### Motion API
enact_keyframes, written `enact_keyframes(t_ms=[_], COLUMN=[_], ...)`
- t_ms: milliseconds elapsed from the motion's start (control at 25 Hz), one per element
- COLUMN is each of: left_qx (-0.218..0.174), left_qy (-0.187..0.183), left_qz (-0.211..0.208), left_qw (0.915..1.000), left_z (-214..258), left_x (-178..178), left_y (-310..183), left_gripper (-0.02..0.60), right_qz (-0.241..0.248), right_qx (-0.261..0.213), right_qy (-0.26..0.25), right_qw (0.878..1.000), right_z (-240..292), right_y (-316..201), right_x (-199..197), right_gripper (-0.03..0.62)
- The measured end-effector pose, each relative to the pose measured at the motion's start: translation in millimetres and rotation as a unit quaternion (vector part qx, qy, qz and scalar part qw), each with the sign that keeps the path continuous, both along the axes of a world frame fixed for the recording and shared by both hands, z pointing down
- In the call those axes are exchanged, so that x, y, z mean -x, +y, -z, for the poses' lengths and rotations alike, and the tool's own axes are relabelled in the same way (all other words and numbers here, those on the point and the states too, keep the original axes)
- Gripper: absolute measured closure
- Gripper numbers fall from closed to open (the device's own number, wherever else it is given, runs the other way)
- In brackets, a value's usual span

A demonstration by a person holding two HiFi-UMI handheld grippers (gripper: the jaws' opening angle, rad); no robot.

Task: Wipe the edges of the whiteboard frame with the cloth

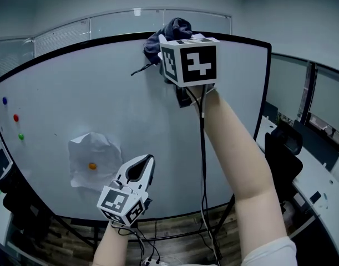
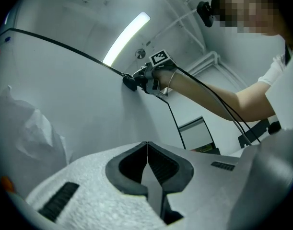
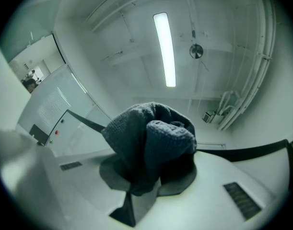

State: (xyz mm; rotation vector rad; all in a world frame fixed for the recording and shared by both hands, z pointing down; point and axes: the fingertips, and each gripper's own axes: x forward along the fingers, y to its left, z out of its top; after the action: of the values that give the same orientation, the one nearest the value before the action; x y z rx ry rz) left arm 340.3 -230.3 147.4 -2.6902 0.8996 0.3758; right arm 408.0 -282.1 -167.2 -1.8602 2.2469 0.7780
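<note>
Left gripper (image 1: pixel 147 159): low and near, in front of the whiteboard's (image 1: pixel 114 93) lower part, jaws pressed together with nothing between them.
Paper (image 1: pixel 94 151): crumpled white sheet just beyond the left gripper, pinned flat to the board by an orange magnet (image 1: pixel 92 165).
Magnets: blue (image 1: pixel 4 100), red (image 1: pixel 15 117) and green (image 1: pixel 21 136) at the board's left side.
Right gripper (image 3: pixel 151 176): raised at arm's length, clamped on the cloth (image 1: pixel 172 29).
Cloth: dark, bunched, at the top edge of the black frame (image 1: pixel 241 38).

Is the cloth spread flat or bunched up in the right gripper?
Bunched: the cloth shows as a rounded wad clamped in the right gripper.
</note>
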Motion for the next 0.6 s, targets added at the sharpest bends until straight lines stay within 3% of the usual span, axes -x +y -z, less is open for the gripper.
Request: enact_keyframes(t_ms=[320, 600], left_qx=[0.003, 0.006], left_qy=[0.004, -0.004], left_qz=[-0.017, -0.048], left_qw=[0.9998, 0.9988], left_z=[-1, -2], left_x=[-75, -134], left_y=[4, 6], left_gripper=[0.561, 0.561], right_qz=[-0.017, -0.064], right_qx=[0.002, 0.000], right_qy=[0.009, 0.001], right_qw=[1.000, 0.998], right_z=[2, 2], right_y=[8, 19], right_x=[-74, -149], right_gripper=[0.522, 0.522])
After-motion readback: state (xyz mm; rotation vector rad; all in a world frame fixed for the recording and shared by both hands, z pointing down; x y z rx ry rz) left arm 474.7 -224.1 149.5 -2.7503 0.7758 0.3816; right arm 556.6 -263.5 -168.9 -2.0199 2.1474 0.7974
